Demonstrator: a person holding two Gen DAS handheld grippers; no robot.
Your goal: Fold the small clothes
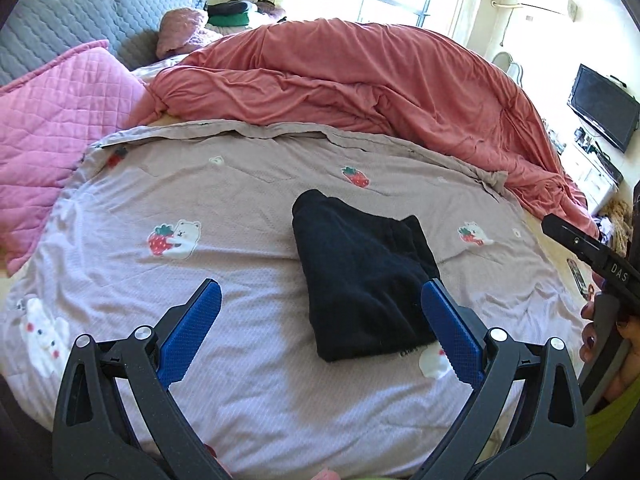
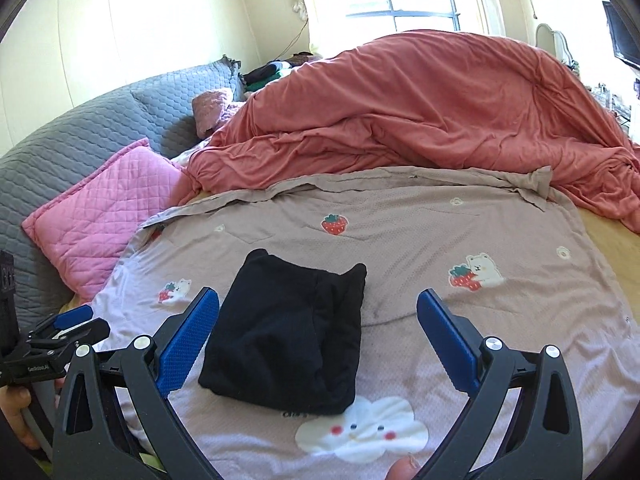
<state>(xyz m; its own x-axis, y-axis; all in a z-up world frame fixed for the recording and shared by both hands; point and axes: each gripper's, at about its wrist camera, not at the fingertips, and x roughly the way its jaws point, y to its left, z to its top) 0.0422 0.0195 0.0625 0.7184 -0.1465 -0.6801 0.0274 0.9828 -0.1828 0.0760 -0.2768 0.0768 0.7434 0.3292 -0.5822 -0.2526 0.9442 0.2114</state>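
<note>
Bed [image 2: 608, 248]: printed blanket [image 2: 420, 240], red duvet [image 2: 420, 112]

- "DAS" stands in white letters on the black body of the right tongs [image 1: 612, 268].
- Small print on the left tongs [image 2: 38, 368] is too blurred to read.

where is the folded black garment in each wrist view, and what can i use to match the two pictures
Left wrist view: the folded black garment lies right of centre, its near right edge by the left gripper's right finger.
Right wrist view: the garment lies centre-left, inside the open right gripper, nearer its left finger.
Shared landmark: the white cloud print at the garment's near corner.
</note>
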